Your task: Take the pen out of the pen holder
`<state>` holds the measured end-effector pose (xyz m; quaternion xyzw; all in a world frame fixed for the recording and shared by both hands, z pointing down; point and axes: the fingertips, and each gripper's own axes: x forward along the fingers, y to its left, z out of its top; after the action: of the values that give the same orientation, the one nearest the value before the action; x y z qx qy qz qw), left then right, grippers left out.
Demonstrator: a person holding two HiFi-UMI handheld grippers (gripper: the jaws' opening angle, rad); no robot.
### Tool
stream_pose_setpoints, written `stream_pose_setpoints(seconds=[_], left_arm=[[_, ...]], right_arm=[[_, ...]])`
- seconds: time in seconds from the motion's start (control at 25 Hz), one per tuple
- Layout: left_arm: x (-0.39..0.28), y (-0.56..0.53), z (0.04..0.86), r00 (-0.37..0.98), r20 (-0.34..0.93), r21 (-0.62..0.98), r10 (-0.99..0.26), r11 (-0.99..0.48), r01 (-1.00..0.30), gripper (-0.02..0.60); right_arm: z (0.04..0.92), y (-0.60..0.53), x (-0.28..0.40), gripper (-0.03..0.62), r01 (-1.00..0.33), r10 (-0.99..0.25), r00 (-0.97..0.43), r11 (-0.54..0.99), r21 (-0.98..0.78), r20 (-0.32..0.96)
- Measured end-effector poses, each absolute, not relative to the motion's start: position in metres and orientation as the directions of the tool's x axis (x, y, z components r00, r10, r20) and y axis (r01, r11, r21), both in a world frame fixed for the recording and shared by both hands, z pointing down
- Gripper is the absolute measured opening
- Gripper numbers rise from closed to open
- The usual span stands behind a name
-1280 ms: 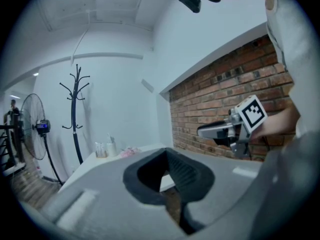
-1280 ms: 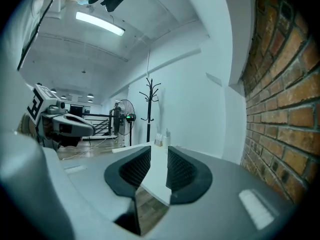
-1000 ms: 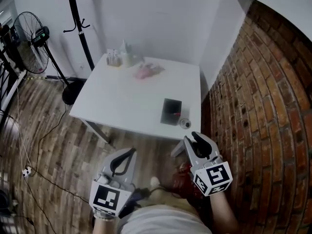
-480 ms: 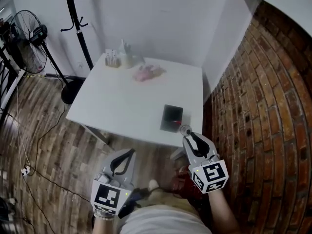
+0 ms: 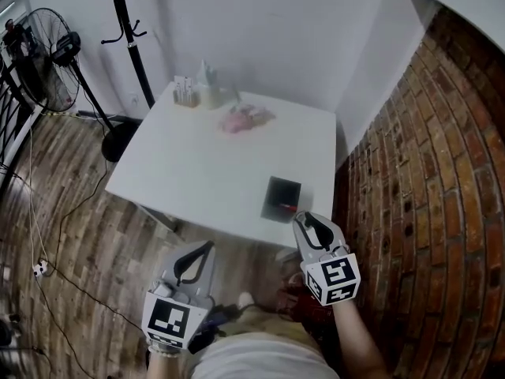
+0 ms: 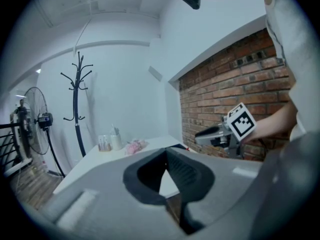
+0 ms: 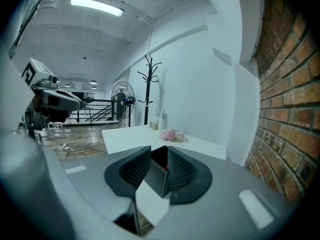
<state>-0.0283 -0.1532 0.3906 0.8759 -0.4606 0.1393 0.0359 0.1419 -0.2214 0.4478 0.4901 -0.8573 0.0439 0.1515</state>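
black, square-sided pen holder (image 5: 278, 196) stands on the white table (image 5: 197, 164) near its near right corner, close to the brick wall (image 5: 426, 212). a red pen (image 5: 286, 208) shows inside it as a short red streak against the near right side of the opening. its long axis cannot be read with certainty. it is judged to lean within the holder, so extraction should run up and out through the opening. the right gripper (image 5: 304, 221) sits just near of the holder, at the table's near edge, jaws pointing at it. in the right gripper view the jaws stand a narrow gap apart with nothing clamped, and the holder with its red content is framed directly beyond that gap. the pen therefore lies straight ahead of and slightly below this gripper. the left gripper (image 5: 203, 249) hangs below the table's near edge, well to the left of the holder. its jaw tips meet and grip nothing. the right gripper is clearly the nearer one and is judged the working tool. no brand, label or legible text appears on the holder or pen. the only print is the square marker pattern on each marker cube (image 5: 332, 278).
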Motion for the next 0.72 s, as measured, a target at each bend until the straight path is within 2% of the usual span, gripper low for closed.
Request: stream_pose_setpoints(seconds=[0.72], left_arm=[[-0.027, -0.178, 0.399, 0.509, 0.298, -0.052, -0.808, -0.546, -0.836, -0.005]], right_arm=[[0.491, -0.262, 0.140, 0.091, -0.826, -0.790, -0.488, 0.555, 0.094, 0.372]])
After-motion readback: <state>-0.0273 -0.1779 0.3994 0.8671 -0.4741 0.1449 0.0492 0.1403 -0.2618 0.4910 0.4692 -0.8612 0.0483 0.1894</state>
